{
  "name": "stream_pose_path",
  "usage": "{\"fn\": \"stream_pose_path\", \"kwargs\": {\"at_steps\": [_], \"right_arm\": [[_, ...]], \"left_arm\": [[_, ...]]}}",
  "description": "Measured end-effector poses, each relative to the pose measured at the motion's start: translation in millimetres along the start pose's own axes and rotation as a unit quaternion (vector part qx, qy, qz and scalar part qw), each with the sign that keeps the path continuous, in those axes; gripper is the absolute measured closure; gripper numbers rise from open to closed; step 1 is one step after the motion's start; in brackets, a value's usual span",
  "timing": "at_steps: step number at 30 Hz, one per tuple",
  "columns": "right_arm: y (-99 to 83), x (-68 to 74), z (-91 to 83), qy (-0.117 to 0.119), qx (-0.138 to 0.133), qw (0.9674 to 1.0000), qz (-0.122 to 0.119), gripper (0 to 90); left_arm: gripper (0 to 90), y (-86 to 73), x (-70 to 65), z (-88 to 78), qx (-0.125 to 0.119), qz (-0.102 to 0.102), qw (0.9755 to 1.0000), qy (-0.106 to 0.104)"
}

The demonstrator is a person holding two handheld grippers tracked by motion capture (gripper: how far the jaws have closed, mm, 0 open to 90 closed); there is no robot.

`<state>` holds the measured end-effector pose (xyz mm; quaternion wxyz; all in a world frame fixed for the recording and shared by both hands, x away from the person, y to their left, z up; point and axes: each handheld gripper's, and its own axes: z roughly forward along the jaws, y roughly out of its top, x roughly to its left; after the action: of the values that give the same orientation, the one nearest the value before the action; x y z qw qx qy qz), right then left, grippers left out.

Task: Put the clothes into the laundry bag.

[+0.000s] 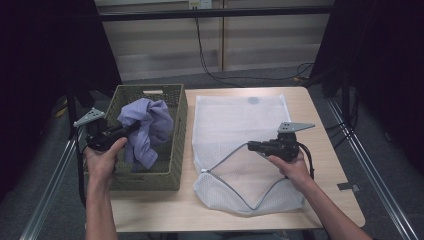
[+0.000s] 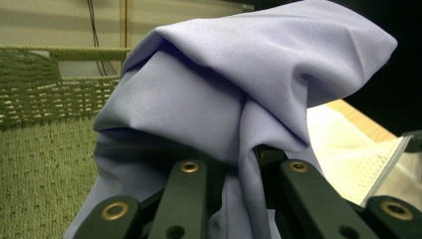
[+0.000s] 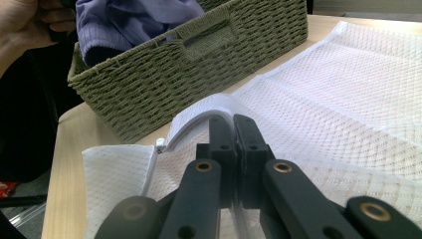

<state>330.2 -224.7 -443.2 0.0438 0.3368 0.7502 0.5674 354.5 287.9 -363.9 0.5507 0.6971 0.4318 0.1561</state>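
Note:
A lavender cloth (image 1: pixel 150 125) hangs bunched above a green woven basket (image 1: pixel 150 181) at the table's left. My left gripper (image 1: pixel 131 128) is shut on it, and in the left gripper view the cloth (image 2: pixel 239 74) drapes over the jaw tips of that gripper (image 2: pixel 244 164). A white mesh laundry bag (image 1: pixel 240 120) lies flat on the table to the right of the basket. My right gripper (image 1: pixel 250 146) is shut on the bag's zippered opening edge and holds it raised. In the right gripper view that gripper (image 3: pixel 234 124) pinches the white hem (image 3: pixel 199 112), with the jaws pressed together.
The basket (image 3: pixel 174 74) stands close to the left of the mesh bag (image 3: pixel 348 89), with the cloth (image 3: pixel 134 20) over it. A grey zipper line (image 1: pixel 235 187) curves across the bag's near end. The wooden table (image 1: pixel 320 165) ends just right of the bag. Black frame rails flank both sides.

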Motion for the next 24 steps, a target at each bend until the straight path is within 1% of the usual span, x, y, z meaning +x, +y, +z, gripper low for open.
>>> {"fn": "stream_pose_path", "kwargs": {"at_steps": [1,6,7,8,9,13,14,15,16,17,18,20,21,22,24], "right_arm": [[0.0,-0.1,-0.1,0.0,0.0,1.0,0.001,88.3],[-0.1,0.7,-0.1,0.0,0.0,1.0,0.001,88.2],[-0.2,1.0,0.2,0.001,0.0,1.0,0.001,88.3],[-0.3,1.0,0.5,0.001,0.0,1.0,0.0,88.3],[-0.3,1.0,0.7,0.001,0.0,1.0,-0.001,88.3],[-0.3,2.5,1.2,0.001,0.002,1.0,-0.002,88.3],[-0.5,2.9,1.3,0.002,0.003,1.0,-0.002,88.3],[-0.6,3.1,1.3,0.003,0.002,1.0,-0.003,88.3],[-0.7,3.0,1.4,0.003,0.002,1.0,-0.004,88.3],[-0.9,2.7,1.2,0.003,0.002,1.0,-0.003,88.3],[-1.1,2.4,0.8,0.003,0.002,1.0,-0.002,88.3],[-1.2,2.3,0.4,0.001,0.002,1.0,-0.003,88.3],[-1.1,2.5,0.2,0.001,0.002,1.0,-0.004,88.3],[-1.0,2.7,-0.2,0.001,0.001,1.0,-0.004,88.3],[-0.9,3.2,-0.8,0.001,0.001,1.0,-0.003,88.3]], "left_arm": [[79.8,0.8,-0.4,-1.4,-0.005,0.0,1.0,0.004],[79.8,5.8,-1.3,-8.1,-0.023,0.0,0.9997,-0.001],[79.9,7.1,-2.4,-8.6,-0.027,-0.003,0.9996,0.002],[79.8,8.2,-2.4,-9.2,-0.026,0.001,0.9996,-0.001],[79.8,9.6,-3.5,-10.0,-0.028,0.002,0.9996,0.001],[79.8,15.6,-9.2,-15.0,-0.041,0.008,0.9991,-0.001],[79.8,17.4,-10.4,-16.4,-0.046,0.008,0.9989,-0.007],[79.8,19.3,-11.5,-18.4,-0.048,0.014,0.9987,-0.004],[79.8,21.1,-13.1,-19.9,-0.053,0.015,0.9984,-0.007],[79.8,22.1,-14.7,-20.8,-0.057,0.015,0.9983,-0.004],[79.8,22.6,-15.1,-21.8,-0.057,0.019,0.9982,-0.005],[79.8,22.9,-16.6,-22.9,-0.062,0.019,0.9979,-0.005],[79.8,22.8,-16.6,-23.6,-0.062,0.019,0.9979,-0.007],[79.7,22.6,-17.0,-24.1,-0.065,0.018,0.9977,-0.004],[79.8,22.2,-16.7,-25.2,-0.069,0.016,0.9974,-0.009]]}}
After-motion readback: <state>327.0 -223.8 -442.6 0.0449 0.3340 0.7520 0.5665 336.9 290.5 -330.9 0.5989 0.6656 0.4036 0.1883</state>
